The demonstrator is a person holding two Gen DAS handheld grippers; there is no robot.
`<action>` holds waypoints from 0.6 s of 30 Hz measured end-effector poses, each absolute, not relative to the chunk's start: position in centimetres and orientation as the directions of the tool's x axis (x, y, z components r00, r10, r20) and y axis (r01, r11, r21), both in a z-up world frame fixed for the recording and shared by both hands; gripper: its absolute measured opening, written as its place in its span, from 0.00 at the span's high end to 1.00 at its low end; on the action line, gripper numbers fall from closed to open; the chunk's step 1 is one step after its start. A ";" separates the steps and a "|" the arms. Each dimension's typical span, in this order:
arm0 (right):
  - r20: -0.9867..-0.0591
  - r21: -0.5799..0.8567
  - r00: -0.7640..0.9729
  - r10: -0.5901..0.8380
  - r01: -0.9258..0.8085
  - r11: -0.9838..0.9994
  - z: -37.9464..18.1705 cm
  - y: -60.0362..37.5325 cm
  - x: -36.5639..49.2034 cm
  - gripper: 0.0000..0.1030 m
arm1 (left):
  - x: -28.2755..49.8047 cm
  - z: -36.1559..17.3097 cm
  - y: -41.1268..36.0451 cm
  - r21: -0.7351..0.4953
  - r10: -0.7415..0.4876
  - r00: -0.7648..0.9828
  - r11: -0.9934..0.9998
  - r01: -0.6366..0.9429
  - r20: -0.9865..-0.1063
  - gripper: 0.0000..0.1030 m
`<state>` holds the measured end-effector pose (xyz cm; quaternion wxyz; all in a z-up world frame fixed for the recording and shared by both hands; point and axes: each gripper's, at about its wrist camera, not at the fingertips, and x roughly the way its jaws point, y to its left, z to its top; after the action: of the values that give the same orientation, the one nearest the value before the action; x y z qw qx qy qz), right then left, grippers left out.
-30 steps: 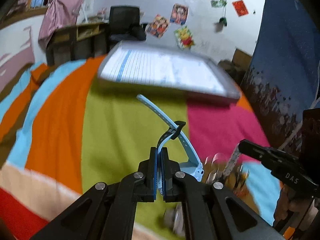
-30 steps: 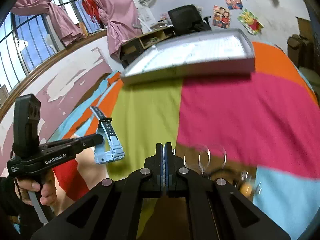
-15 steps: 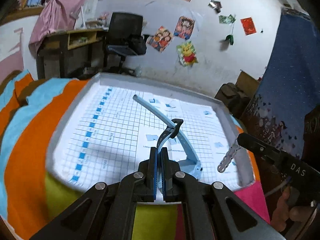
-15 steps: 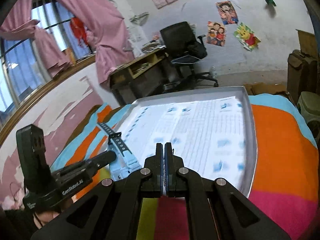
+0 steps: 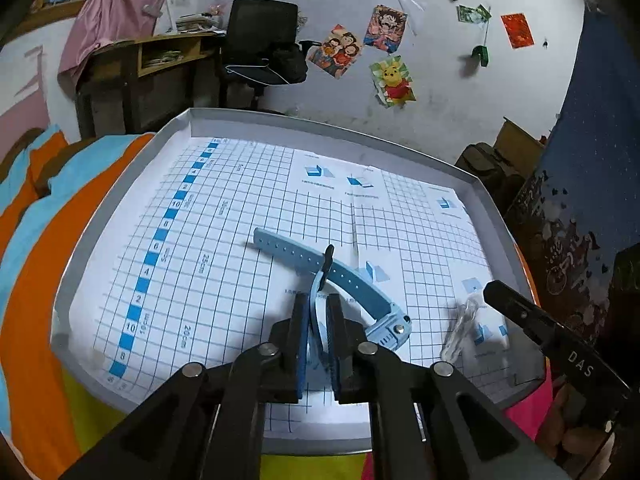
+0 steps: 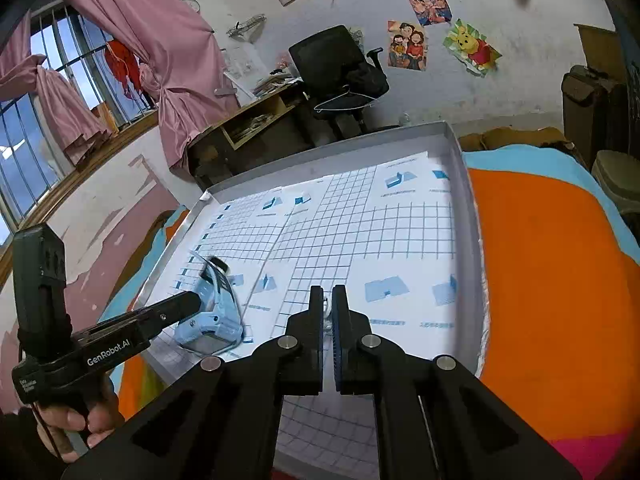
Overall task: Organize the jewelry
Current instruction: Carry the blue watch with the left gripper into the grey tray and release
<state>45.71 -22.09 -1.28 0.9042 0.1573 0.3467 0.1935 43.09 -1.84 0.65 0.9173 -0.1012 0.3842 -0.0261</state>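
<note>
"GenRobot.AI" on left gripper (image 6: 192, 304), "DAS" on right gripper (image 5: 490, 292), "20cm" on grid sheet (image 5: 240, 240)

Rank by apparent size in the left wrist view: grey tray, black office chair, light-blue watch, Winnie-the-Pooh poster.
1. Shallow grey tray lined with grid paper, largest by far.
2. Black office chair and light-blue plastic watch: similar spans; the watch is much nearer, so unranked.
3. Winnie-the-Pooh poster, smallest, though farthest away.

The bed (image 5: 60, 248) is covered by a blanket (image 6: 540, 264) in orange, light blue, yellow-green and pink blocks. A shallow grey tray (image 5: 72, 264) lies directly on the blanket. White grid paper (image 5: 224, 248) with blue squares and numbers lines the tray floor.
</note>
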 end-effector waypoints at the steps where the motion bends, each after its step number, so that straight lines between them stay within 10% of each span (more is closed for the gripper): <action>1: -0.564 0.417 0.687 0.458 -0.241 0.876 -1.3 -22.2 45.7 0.96 | 42.8 0.7 -1.9 -0.196 -0.112 0.713 0.980 -0.036 -0.692 0.86; 5: -0.553 0.386 0.694 0.462 -0.278 0.880 -1.0 -22.2 44.8 0.82 | 40.9 0.8 -2.2 -0.171 -0.075 0.756 0.984 -0.049 -0.650 0.58; 7: -0.543 0.375 0.706 0.455 -0.281 0.883 -0.7 -22.2 44.2 0.67 | 39.3 1.4 -1.9 -0.188 -0.059 0.794 0.980 -0.070 -0.605 0.24; 11: -0.521 0.307 0.742 0.422 -0.299 0.904 0.3 -22.3 41.8 0.58 | 36.3 2.7 -1.8 -0.191 -0.056 0.849 0.980 -0.053 -0.526 0.18; 18: -0.430 0.240 0.836 0.341 -0.259 0.936 3.3 -23.1 35.1 0.05 | 29.5 5.1 -2.7 -0.118 0.030 0.921 0.990 -0.082 -0.389 0.00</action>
<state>35.12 -23.14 3.26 0.9543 0.0861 0.2393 0.1571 29.50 -2.65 5.14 0.9778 -0.0660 0.1968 0.0287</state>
